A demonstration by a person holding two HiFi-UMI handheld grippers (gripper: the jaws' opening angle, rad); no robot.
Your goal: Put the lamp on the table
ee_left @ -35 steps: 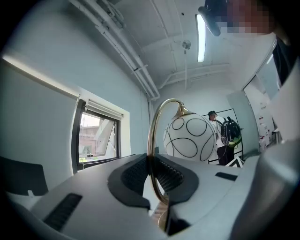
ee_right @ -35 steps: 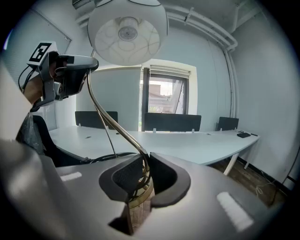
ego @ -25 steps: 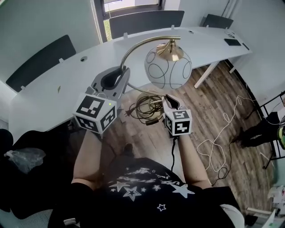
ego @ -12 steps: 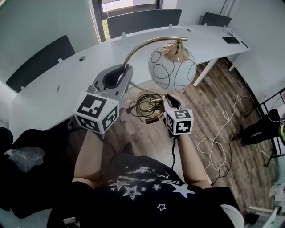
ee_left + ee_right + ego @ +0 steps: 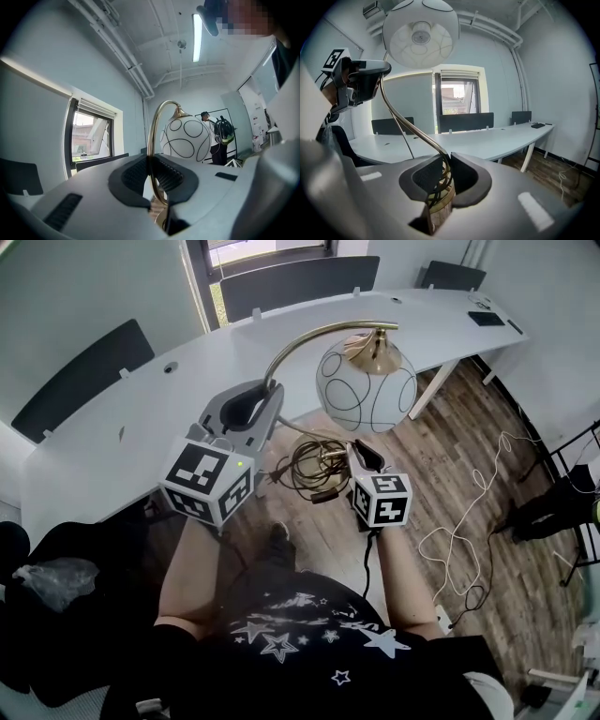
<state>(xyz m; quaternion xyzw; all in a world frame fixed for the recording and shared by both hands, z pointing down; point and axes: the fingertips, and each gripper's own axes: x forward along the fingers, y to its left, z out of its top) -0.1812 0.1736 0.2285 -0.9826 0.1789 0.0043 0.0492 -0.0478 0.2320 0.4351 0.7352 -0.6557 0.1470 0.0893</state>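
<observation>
The lamp hangs in the air over the wooden floor, just in front of the white table (image 5: pixel 122 427). Its white globe shade (image 5: pixel 367 386) with black circle lines hangs from a curved brass arm (image 5: pixel 305 338). My left gripper (image 5: pixel 267 401) is shut on that arm, which runs up between the pads (image 5: pixel 151 157) toward the globe shade (image 5: pixel 186 139). My right gripper (image 5: pixel 357 452) is shut on the lamp low down, where the brass stem (image 5: pixel 439 166) meets the base. The coiled cord (image 5: pixel 305 468) hangs beside it. The base itself is mostly hidden by the jaws.
The long curved white table (image 5: pixel 487 140) runs across the back, with dark chairs (image 5: pixel 300 282) behind it and a window beyond. A white cable (image 5: pixel 469 531) trails over the floor at the right. A person (image 5: pixel 218 138) stands far off.
Both grippers and the lamp have shifted slightly right and toward the table. The grips have not changed.
</observation>
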